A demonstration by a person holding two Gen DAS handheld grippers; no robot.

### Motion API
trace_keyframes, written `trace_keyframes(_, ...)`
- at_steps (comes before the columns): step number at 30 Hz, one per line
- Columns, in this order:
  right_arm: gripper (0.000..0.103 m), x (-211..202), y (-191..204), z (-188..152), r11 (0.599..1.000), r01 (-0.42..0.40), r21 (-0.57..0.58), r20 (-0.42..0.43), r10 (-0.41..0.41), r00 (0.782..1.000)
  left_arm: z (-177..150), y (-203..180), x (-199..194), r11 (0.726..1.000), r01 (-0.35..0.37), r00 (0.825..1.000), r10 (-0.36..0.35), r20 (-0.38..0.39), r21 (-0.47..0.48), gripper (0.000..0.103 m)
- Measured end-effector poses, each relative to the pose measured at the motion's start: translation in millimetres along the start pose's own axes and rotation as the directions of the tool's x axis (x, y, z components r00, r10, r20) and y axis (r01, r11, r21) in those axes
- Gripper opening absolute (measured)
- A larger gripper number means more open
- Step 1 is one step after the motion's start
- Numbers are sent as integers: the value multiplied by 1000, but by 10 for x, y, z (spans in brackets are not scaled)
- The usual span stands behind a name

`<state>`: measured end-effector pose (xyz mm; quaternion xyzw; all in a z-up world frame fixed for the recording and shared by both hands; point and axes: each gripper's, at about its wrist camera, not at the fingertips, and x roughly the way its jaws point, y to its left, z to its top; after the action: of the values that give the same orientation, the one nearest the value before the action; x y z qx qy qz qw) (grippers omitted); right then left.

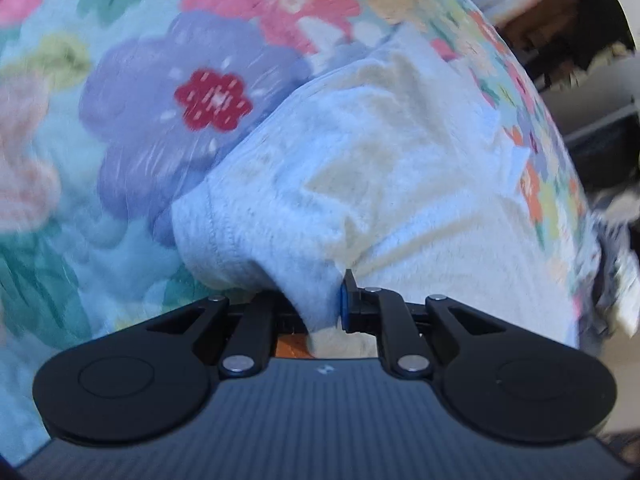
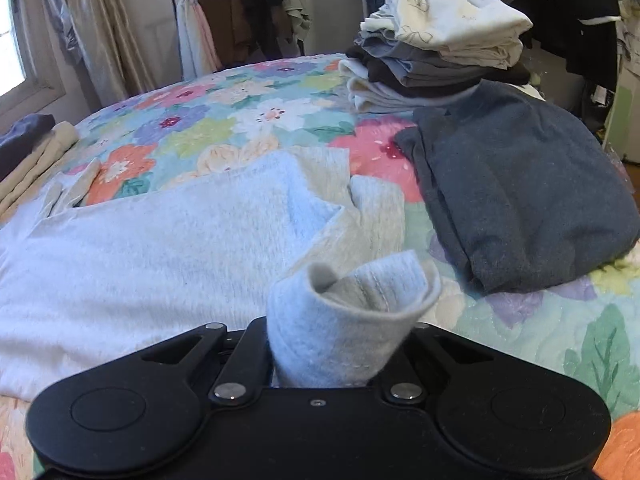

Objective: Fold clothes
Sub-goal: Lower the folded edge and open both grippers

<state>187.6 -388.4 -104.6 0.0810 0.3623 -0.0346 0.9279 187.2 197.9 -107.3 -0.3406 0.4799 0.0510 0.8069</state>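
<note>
A light grey sweatshirt (image 2: 140, 256) lies spread on the flowered bedspread (image 2: 224, 120). My right gripper (image 2: 332, 360) is shut on a rolled-up edge of it, and the cloth bulges up between the black jaws. In the left wrist view the same grey sweatshirt (image 1: 360, 184) fills the middle, with a stitched hem at its left side. My left gripper (image 1: 320, 312) is shut on a bunched fold of that cloth, and one blue pad shows at the fold's right. Both sets of fingertips are mostly hidden by fabric.
A folded dark blue-grey garment (image 2: 516, 188) lies to the right of the sweatshirt. Behind it stands a stack of folded clothes (image 2: 436, 48). Folded beige and dark items (image 2: 28, 156) sit at the bed's left edge. Hanging clothes (image 2: 240, 12) and curtains (image 2: 88, 28) line the far wall.
</note>
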Motion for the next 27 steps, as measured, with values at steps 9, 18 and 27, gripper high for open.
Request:
trace_keyframes(9,31,-279,114,64,977,105,-184,-7,-108,994,51,10,-37,1000,-2,1000,2,-22,1,12)
trace_keyframes(18,61,-448,54,28,929,318,-188,-35,-330,943,75,-58,-306,997,29,1000,-28,-12,73,13)
trace_keyframes(27,63,-802,970,749,961,43,-273,29,-36,999,132,-139,-786,983,74,996,-82,37,166,13)
